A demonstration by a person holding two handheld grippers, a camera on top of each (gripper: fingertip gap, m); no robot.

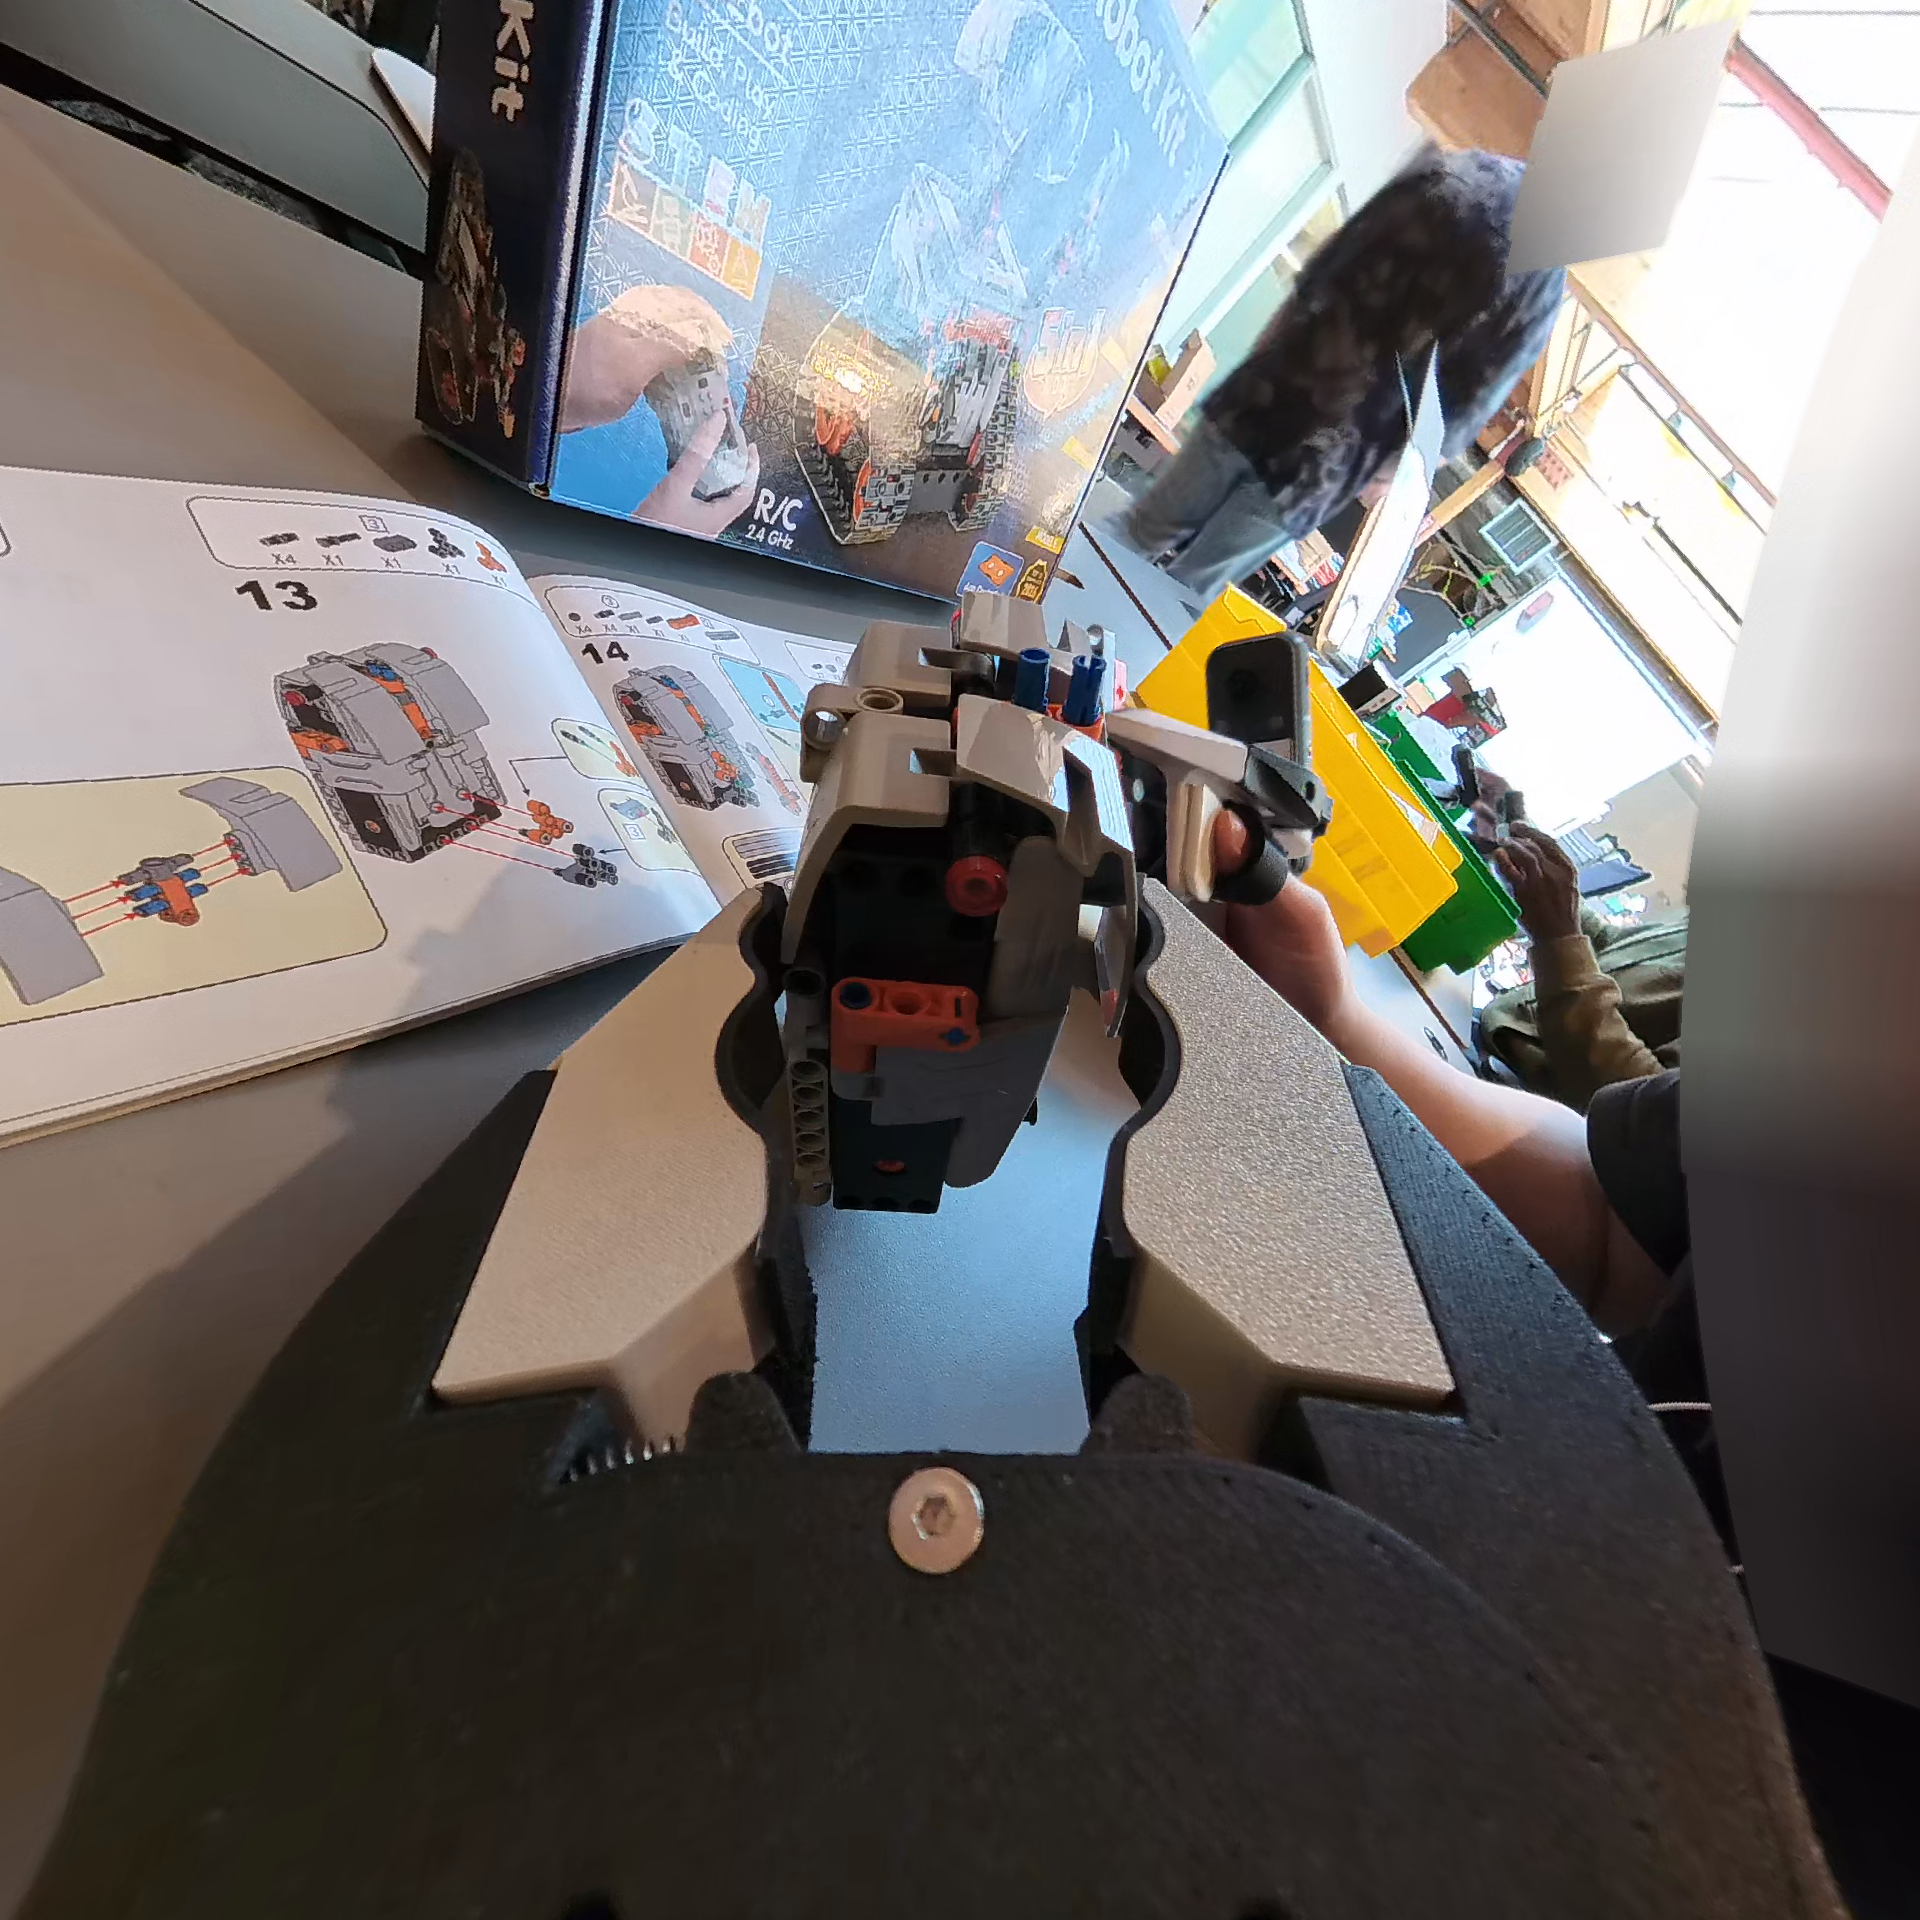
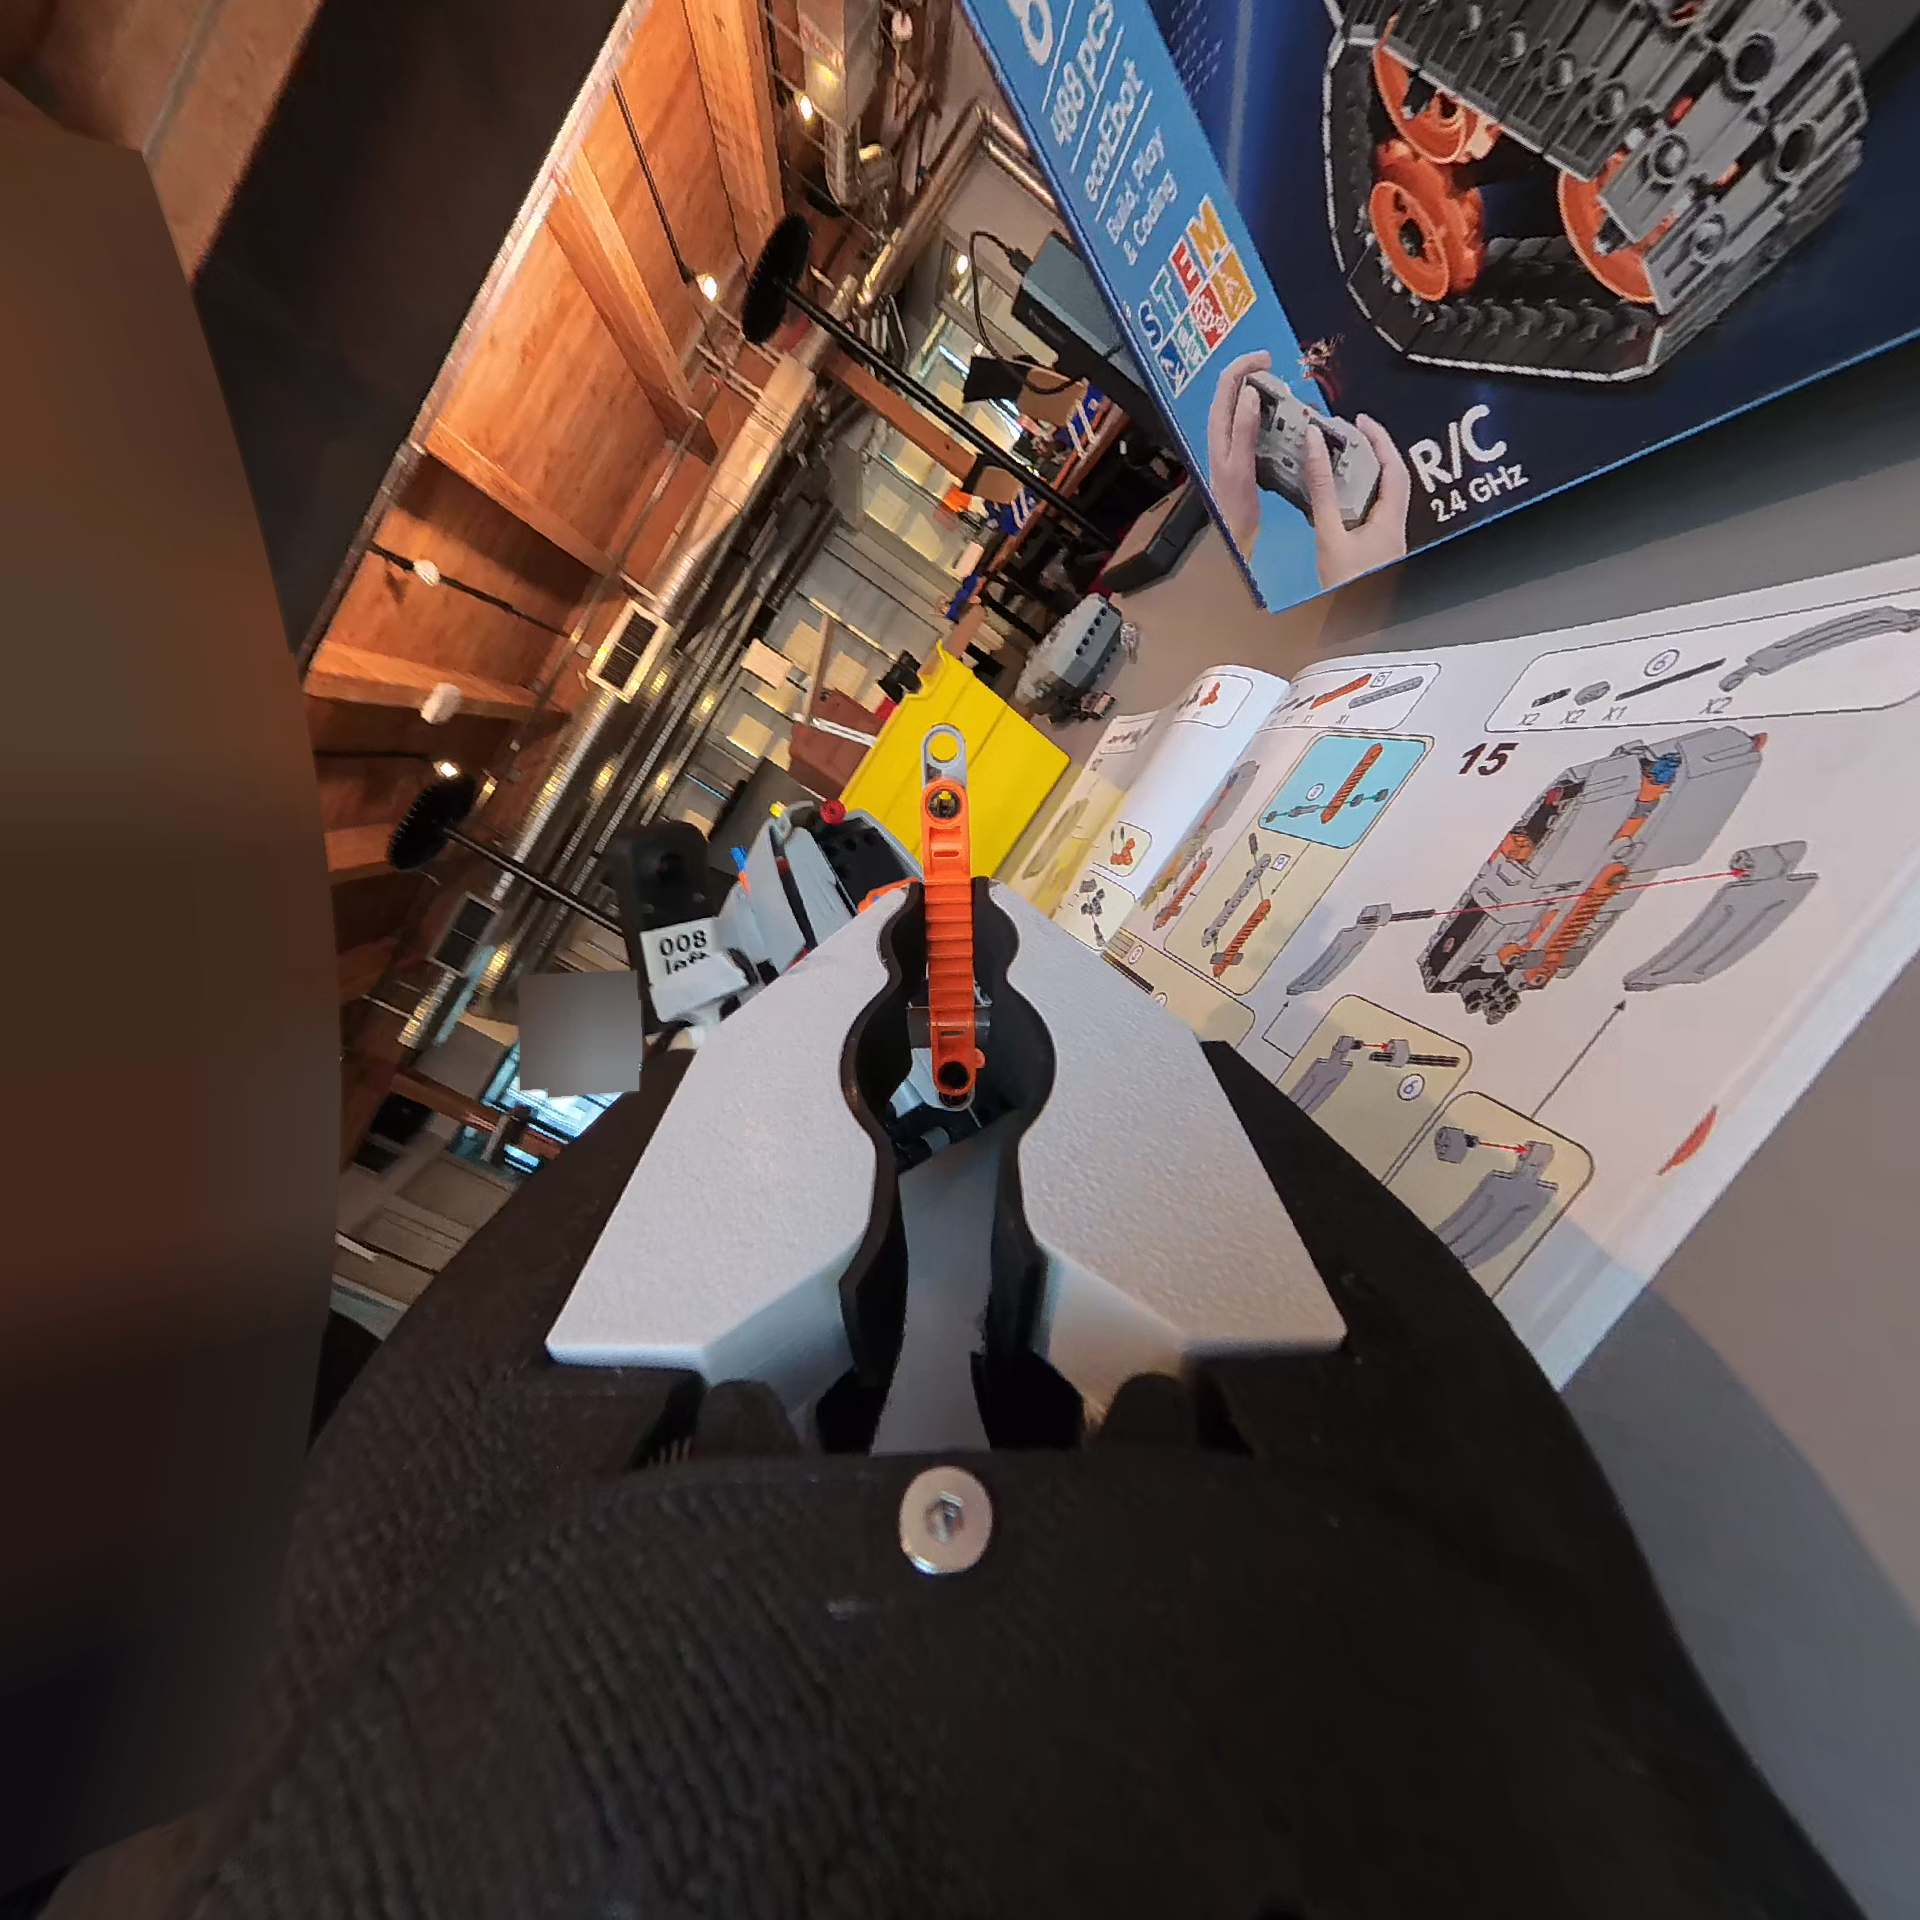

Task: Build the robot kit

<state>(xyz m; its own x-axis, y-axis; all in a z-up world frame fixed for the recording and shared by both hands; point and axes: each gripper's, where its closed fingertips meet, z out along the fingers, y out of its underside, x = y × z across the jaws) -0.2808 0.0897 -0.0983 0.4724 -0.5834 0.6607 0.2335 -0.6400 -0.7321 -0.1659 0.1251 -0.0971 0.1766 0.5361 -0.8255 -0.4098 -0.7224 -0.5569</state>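
My left gripper is shut on a grey, black and orange brick-built model body and holds it above the grey table. Two blue pins stick out of the model's far end. My right gripper is shut on an orange toothed rack piece with a grey link at its tip, pointing away from me. In the left wrist view the right gripper and the hand holding it show just right of the model. In the right wrist view the left gripper and the model sit beyond my fingers.
An open instruction booklet lies on the table; it also shows in the right wrist view. A blue kit box stands behind it. Yellow and green bins sit at the table's far side. People are in the room beyond. The left gripper's tips are roughly 12 cm from the right gripper's.
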